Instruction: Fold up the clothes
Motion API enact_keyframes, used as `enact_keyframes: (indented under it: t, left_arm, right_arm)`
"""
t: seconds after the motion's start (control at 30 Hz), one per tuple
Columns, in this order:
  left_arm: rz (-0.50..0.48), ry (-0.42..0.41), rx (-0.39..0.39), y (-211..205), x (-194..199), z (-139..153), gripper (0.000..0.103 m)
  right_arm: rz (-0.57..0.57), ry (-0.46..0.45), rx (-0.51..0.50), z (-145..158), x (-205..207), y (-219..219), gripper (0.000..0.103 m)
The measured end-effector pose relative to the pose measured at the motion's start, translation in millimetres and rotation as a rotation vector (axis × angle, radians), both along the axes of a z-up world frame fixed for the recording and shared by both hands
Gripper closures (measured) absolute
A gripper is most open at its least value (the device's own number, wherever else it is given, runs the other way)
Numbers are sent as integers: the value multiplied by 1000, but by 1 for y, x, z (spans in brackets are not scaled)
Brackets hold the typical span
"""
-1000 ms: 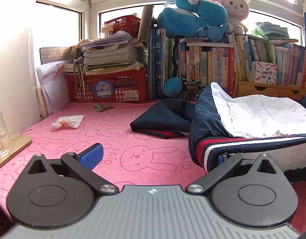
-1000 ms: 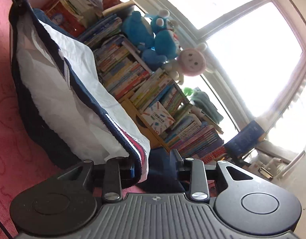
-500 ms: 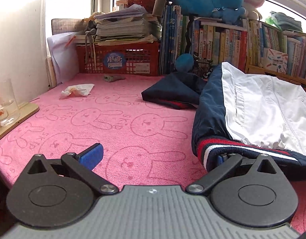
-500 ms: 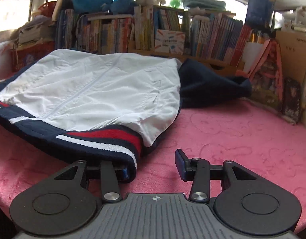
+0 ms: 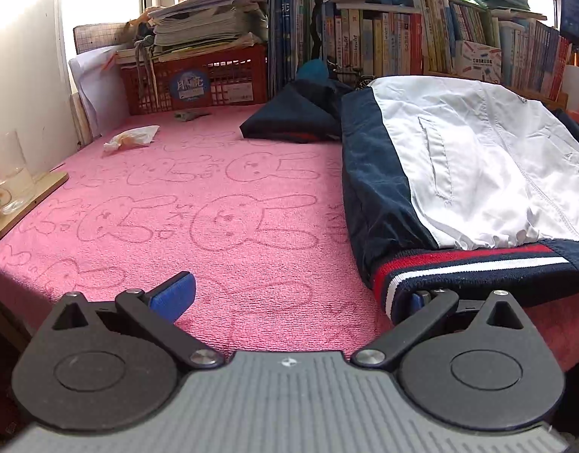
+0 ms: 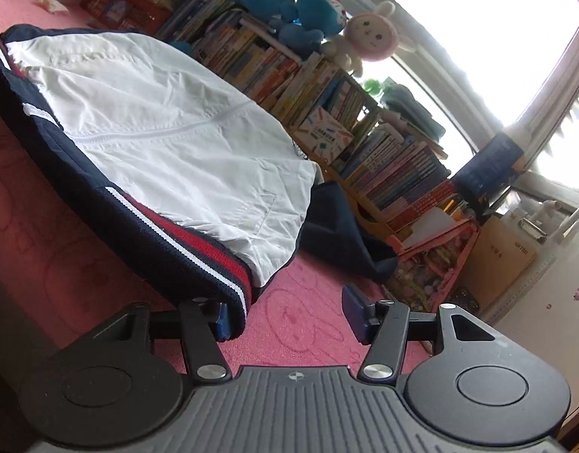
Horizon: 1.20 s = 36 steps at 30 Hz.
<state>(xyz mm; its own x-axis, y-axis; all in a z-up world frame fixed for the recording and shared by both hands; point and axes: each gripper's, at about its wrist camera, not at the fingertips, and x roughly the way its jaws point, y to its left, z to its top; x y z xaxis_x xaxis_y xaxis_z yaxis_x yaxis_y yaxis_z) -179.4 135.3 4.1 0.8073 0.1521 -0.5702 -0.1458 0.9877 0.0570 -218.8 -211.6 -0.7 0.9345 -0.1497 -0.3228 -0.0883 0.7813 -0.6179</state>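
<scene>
A white and navy jacket (image 5: 478,158) with a red and white striped hem (image 5: 459,260) lies spread on the pink rabbit-print cloth (image 5: 214,207). One navy sleeve (image 5: 297,117) is bunched behind it. My left gripper (image 5: 295,296) is open at the hem's left corner; its right finger sits under the hem and its left pad (image 5: 172,296) is bare. In the right wrist view, the jacket (image 6: 168,143) slopes away to the left. My right gripper (image 6: 289,315) is open at the hem's right corner (image 6: 236,283), with the left finger tucked under the corner and the right pad (image 6: 355,311) free.
A red crate (image 5: 195,79) stacked with papers and a long row of books (image 5: 402,45) line the back. A crumpled tissue (image 5: 133,137) lies far left. A glass (image 5: 10,177) stands on a wooden board at the left edge. Plush toys (image 6: 301,0) sit on the books.
The jacket has come down and lies flatter on the cloth. The left camera now looks lower. The right gripper has rolled sideways again. Both stayed open.
</scene>
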Motion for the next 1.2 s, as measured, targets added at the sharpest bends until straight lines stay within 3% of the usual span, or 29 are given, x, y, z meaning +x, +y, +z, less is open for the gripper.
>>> enact_keyframes:
  t: [0.17,0.3,0.4,0.5,0.57,0.63,0.77,0.87,1.1,1.2]
  left_arm:
    - [-92,30,-30,5,-3,8,0]
    - [-245,68,-187,25,-10,16,0]
    - [-291,70,-294,45,-16,25,0]
    - [-358,8,-422,59,-12,45,0]
    - [-425,-62,-470,60,1,66,0]
    - [-457,-133,-487,54,18,84,0]
    - [-402,-201,-390,11,64,92,0]
    - [-367,-135,-335,-25,94,67,0]
    - [-308,11,-142,-49,103,2,0]
    - [-301,7,-122,-43,97,-6,0]
  right_arm:
    - [25,71,23,-9,-1,0,47]
    - [103,255,128,6,4,-17,25]
    - [102,307,197,21,4,-36,22]
    - [159,343,384,48,6,-61,22]
    - [240,320,475,72,12,-70,20]
    - [312,263,535,96,24,-71,8]
    - [405,145,678,131,70,-47,1]
    - [382,121,696,123,111,-1,1]
    - [319,288,564,45,161,94,4]
    - [307,394,554,15,163,109,6]
